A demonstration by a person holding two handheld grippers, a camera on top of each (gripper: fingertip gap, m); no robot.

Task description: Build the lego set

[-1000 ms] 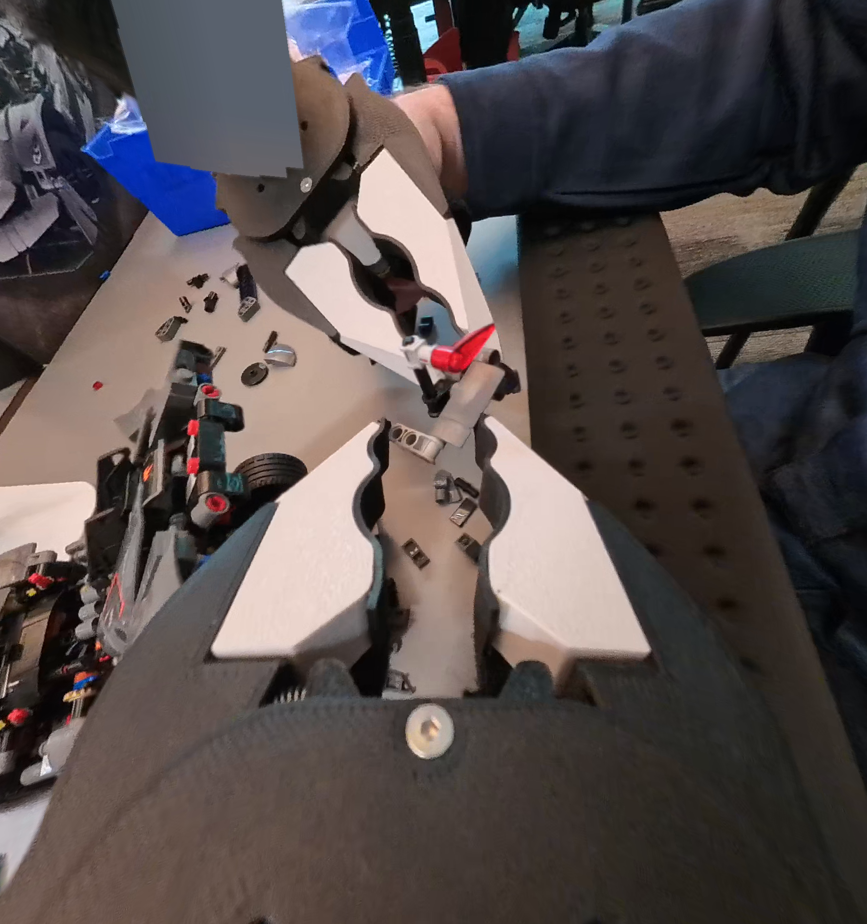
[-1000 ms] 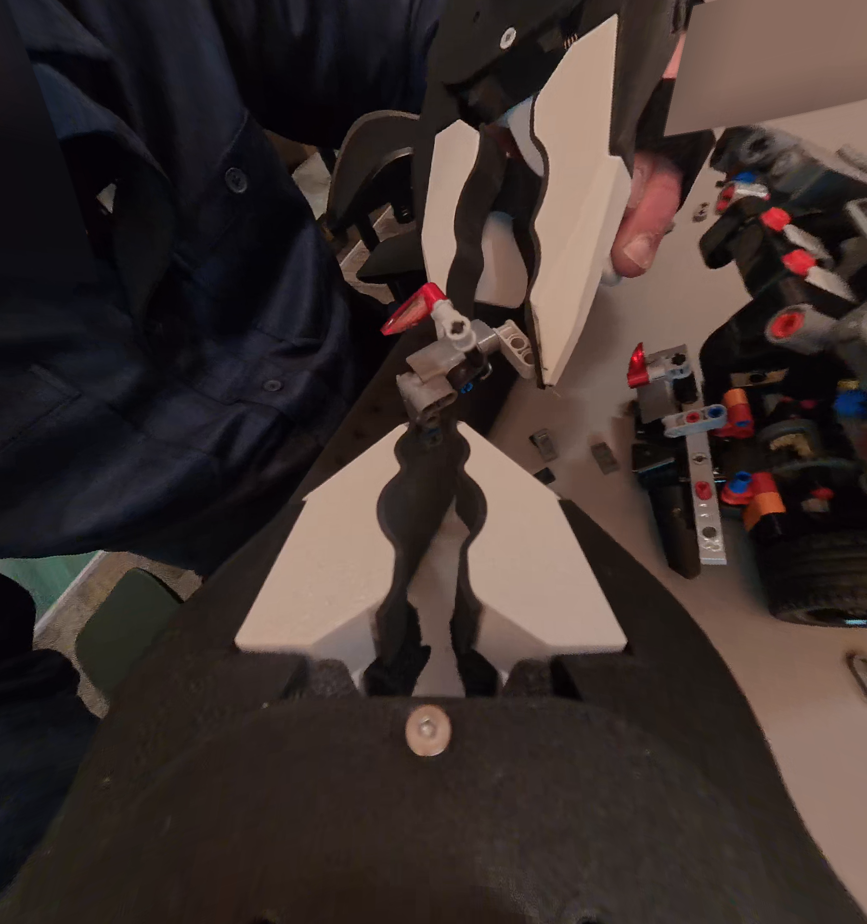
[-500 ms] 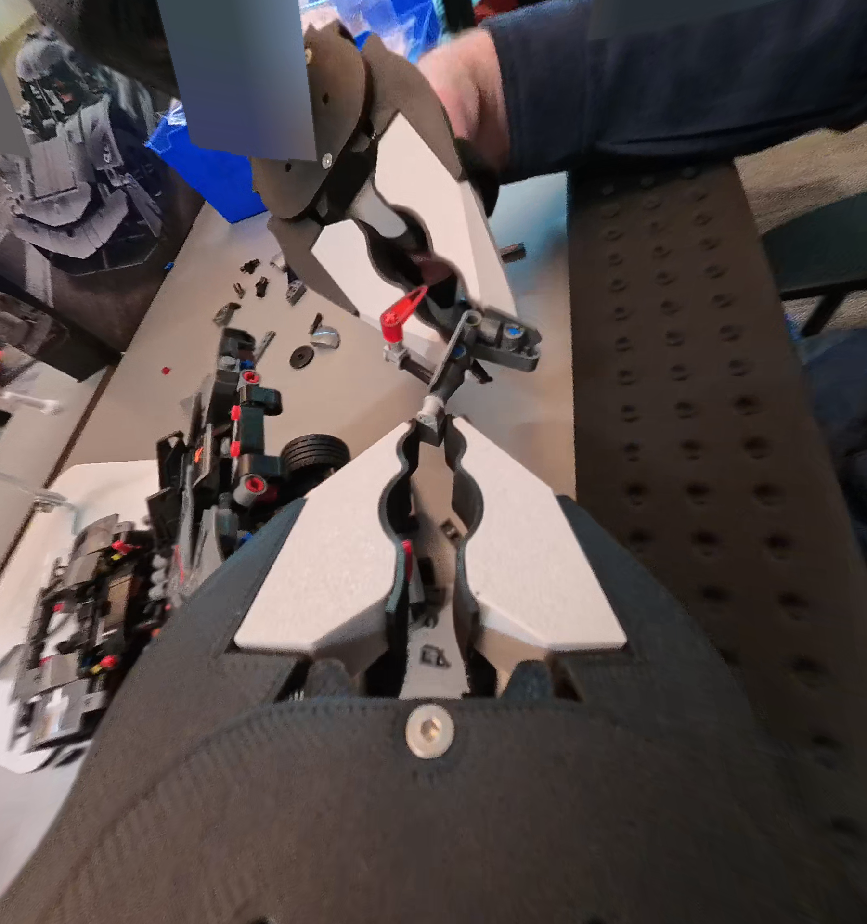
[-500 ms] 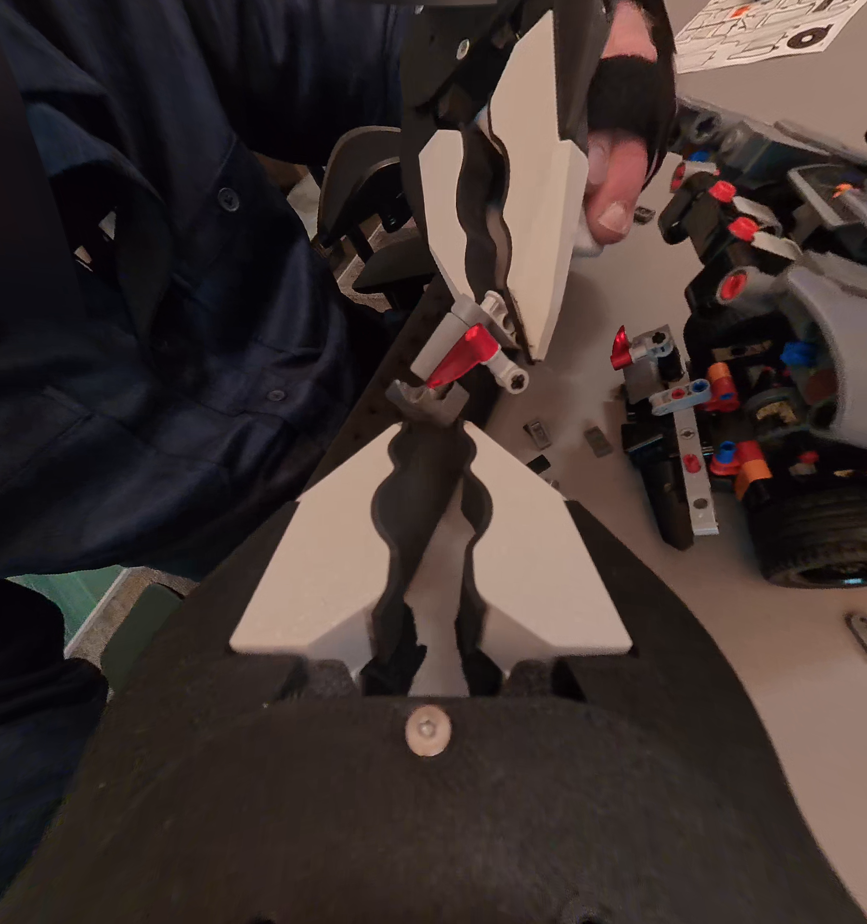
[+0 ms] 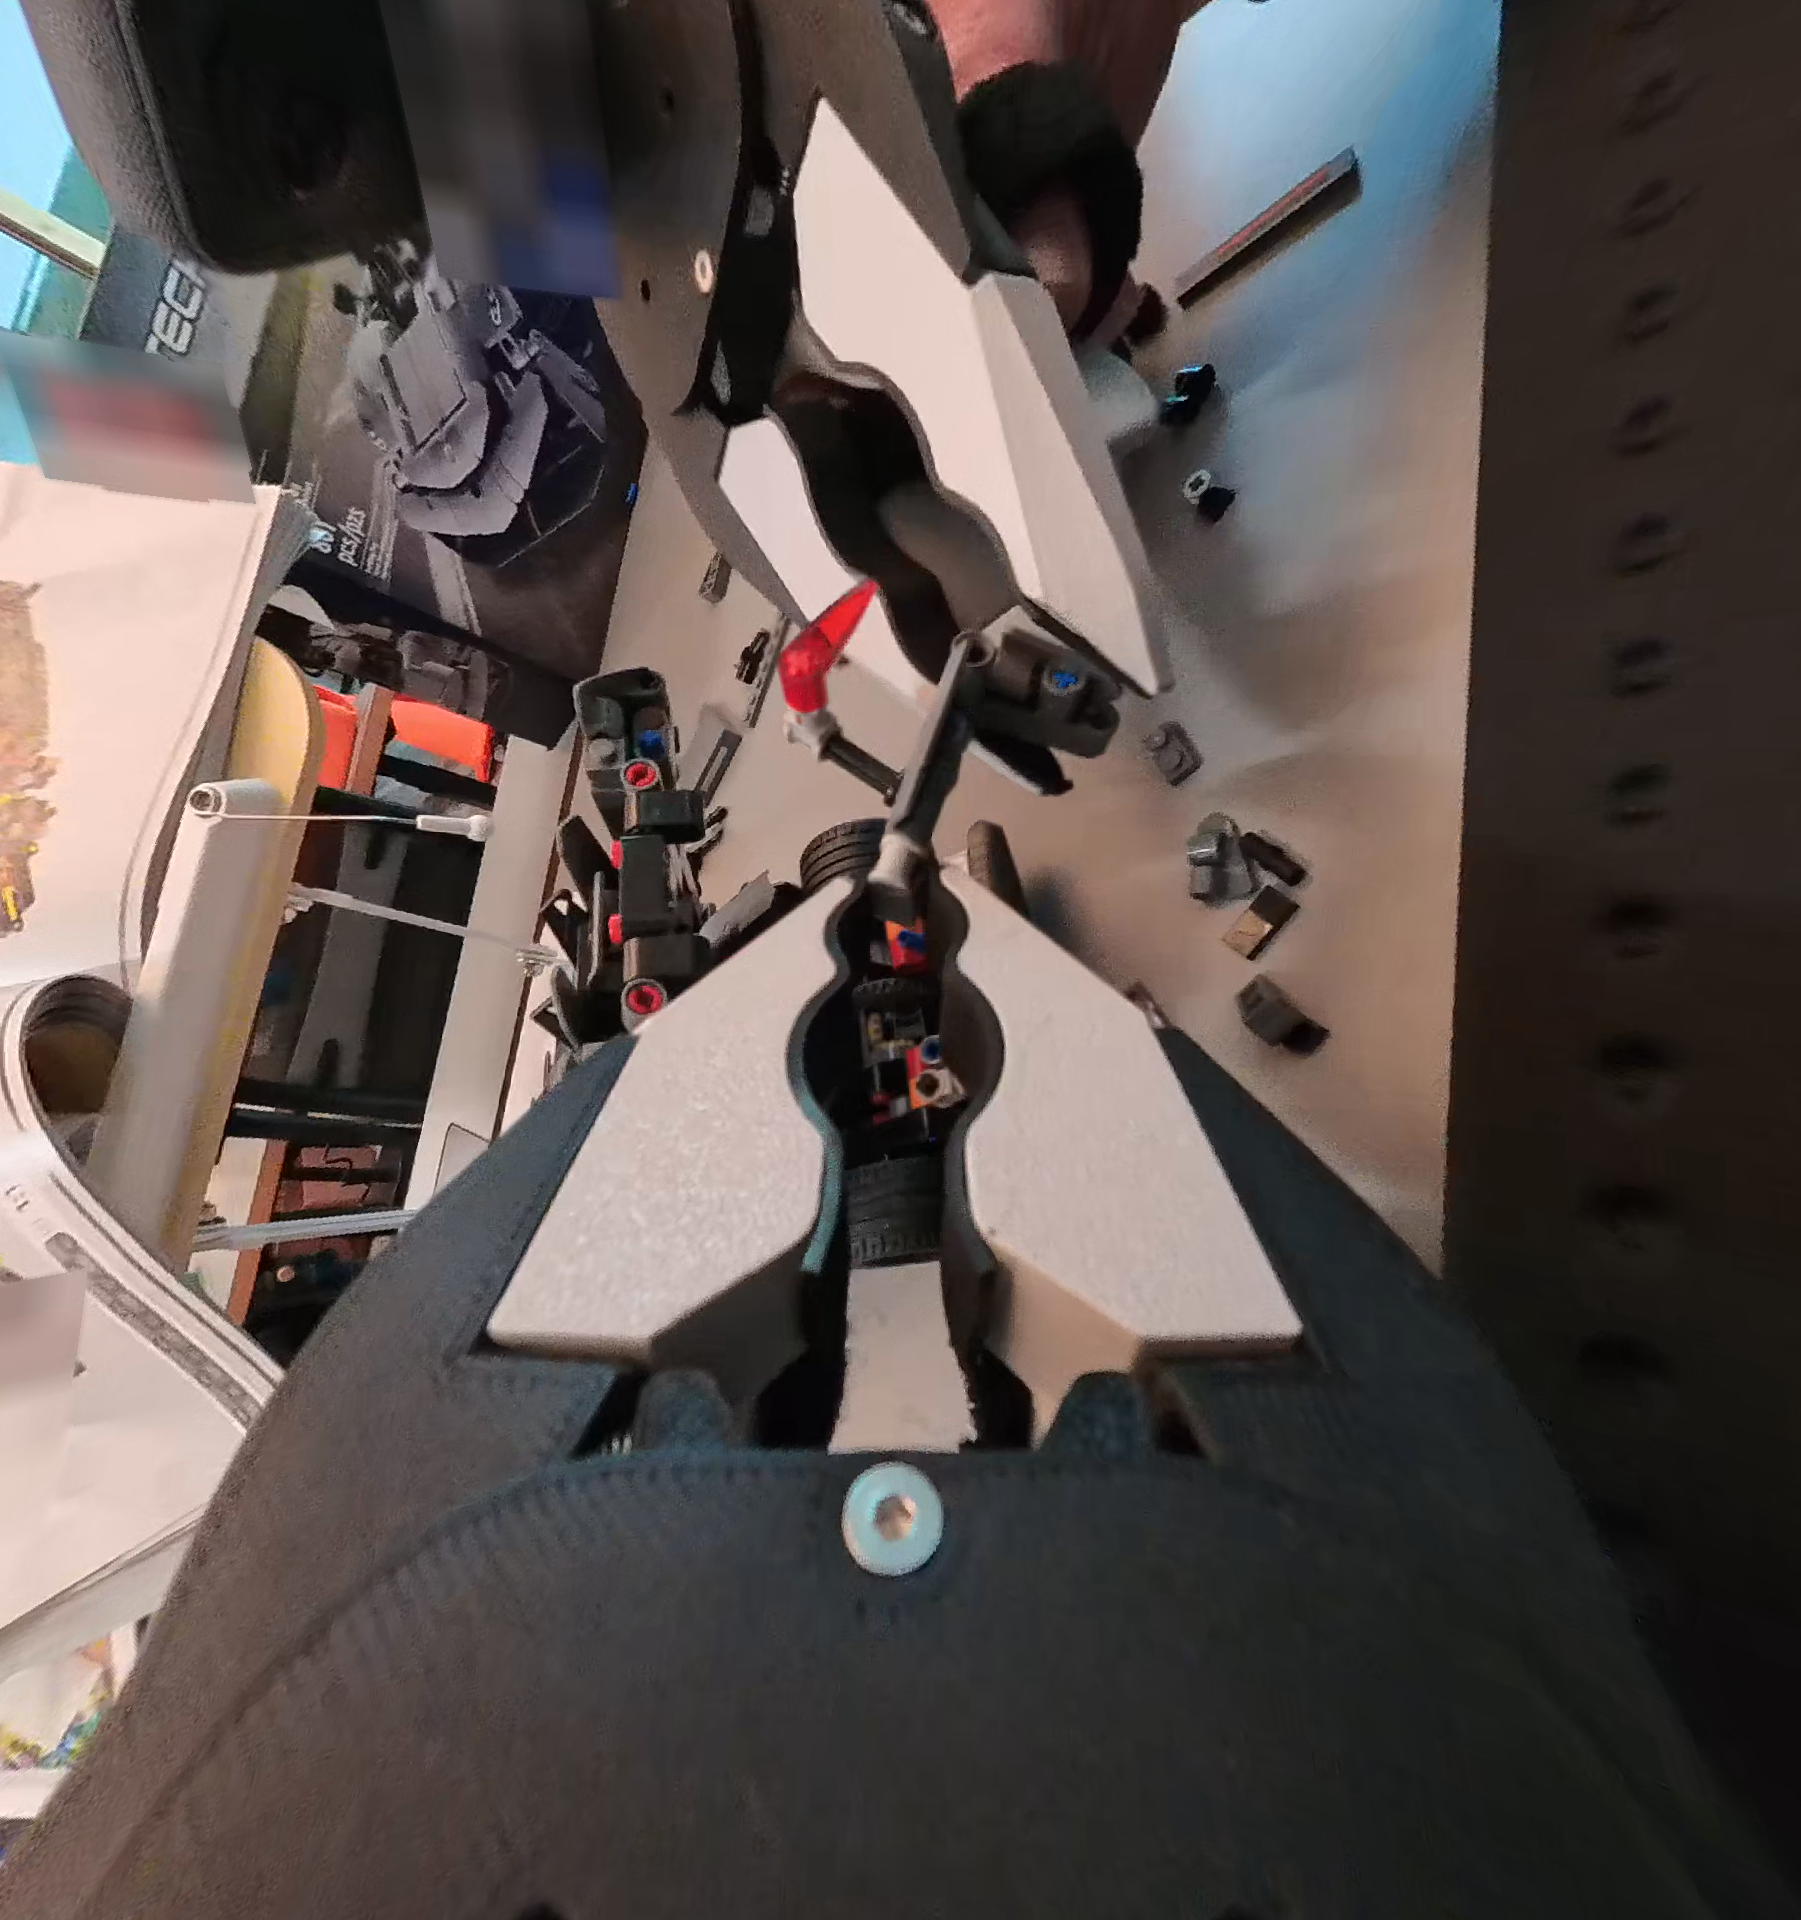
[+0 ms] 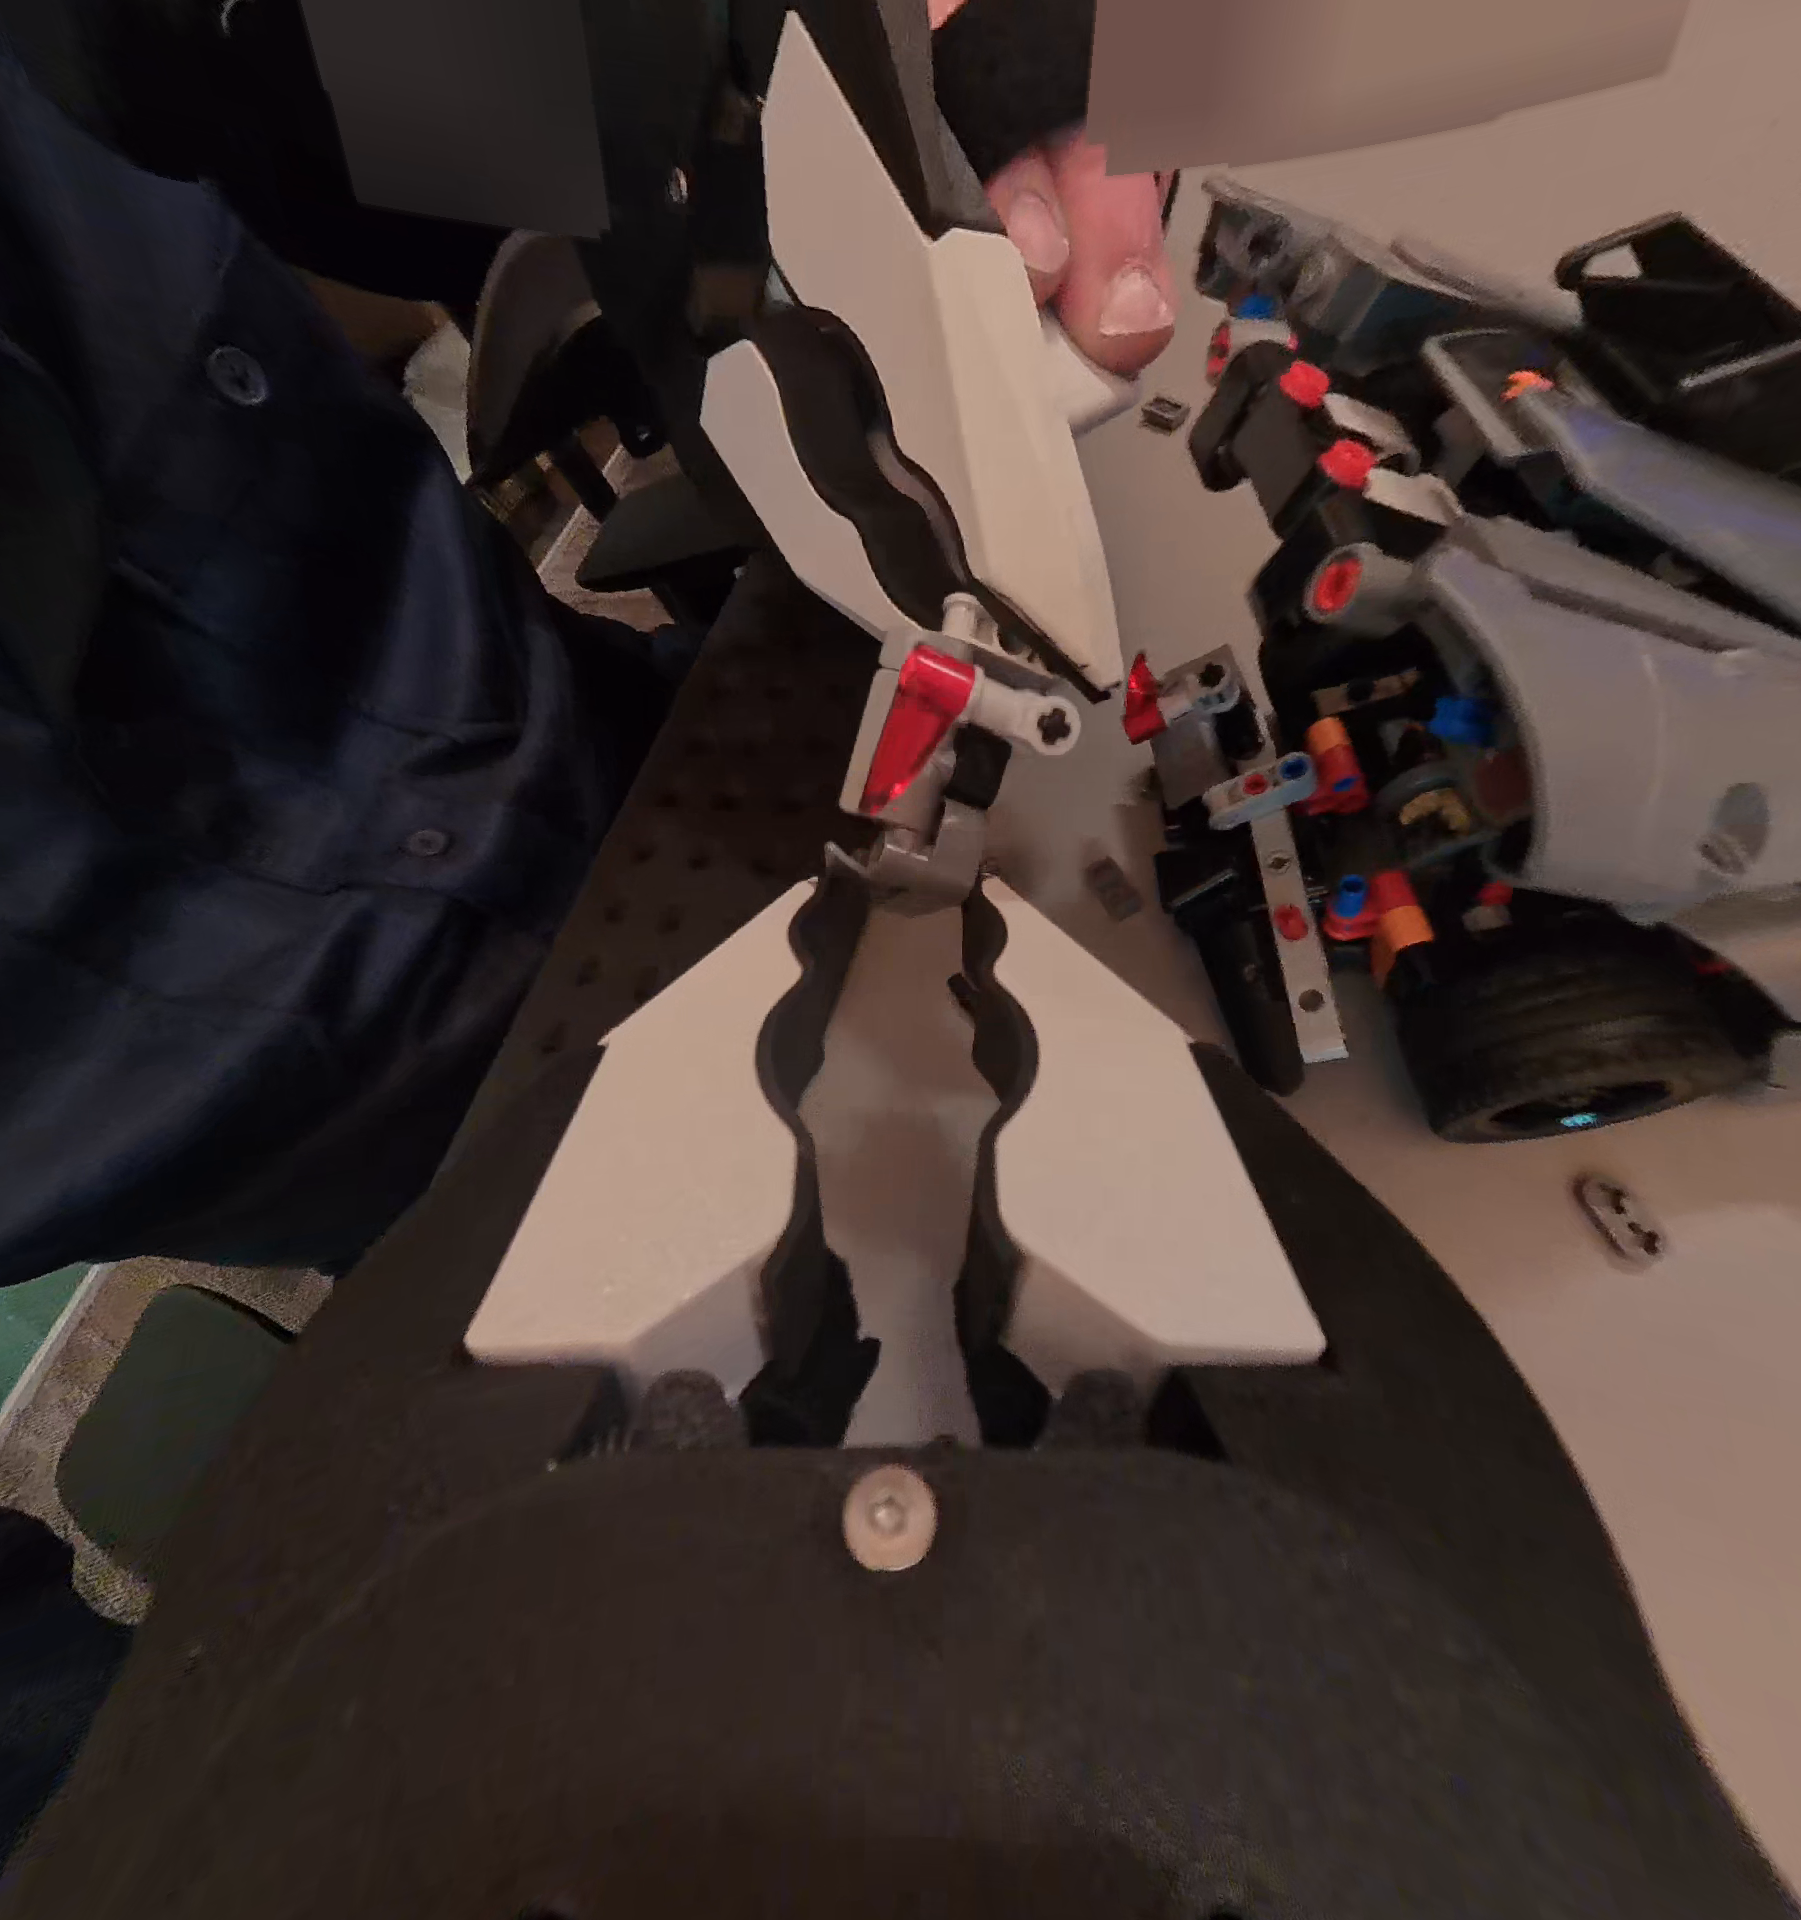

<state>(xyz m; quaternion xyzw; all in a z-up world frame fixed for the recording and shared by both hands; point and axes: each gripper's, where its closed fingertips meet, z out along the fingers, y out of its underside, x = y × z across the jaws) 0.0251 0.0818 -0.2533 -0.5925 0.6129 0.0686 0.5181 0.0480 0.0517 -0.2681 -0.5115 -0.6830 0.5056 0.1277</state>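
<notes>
Both my jaws are pinched on one small lego piece [image 6: 927, 769], grey with a red clear part, held in the air between them: my right gripper [image 6: 901, 883] grips its lower end, my left gripper [image 5: 896, 878] a thin end. The half-built car [image 6: 1561, 665] sits on the table [image 6: 1498, 1351] just beside.

Both views wide-angle w/ fisheye bend at edges. Left view brighter: cool daylight upper left, white glare on table [image 5: 1291, 312] top right; booklet [image 5: 96, 675] and left edge motion-blurred. Right view dimmer, warm; shirt [image 6: 200, 727] nearly black, car [image 6: 1602, 675] smeared at right edge. Soft shadows under loose bricks [image 5: 1239, 883].
</notes>
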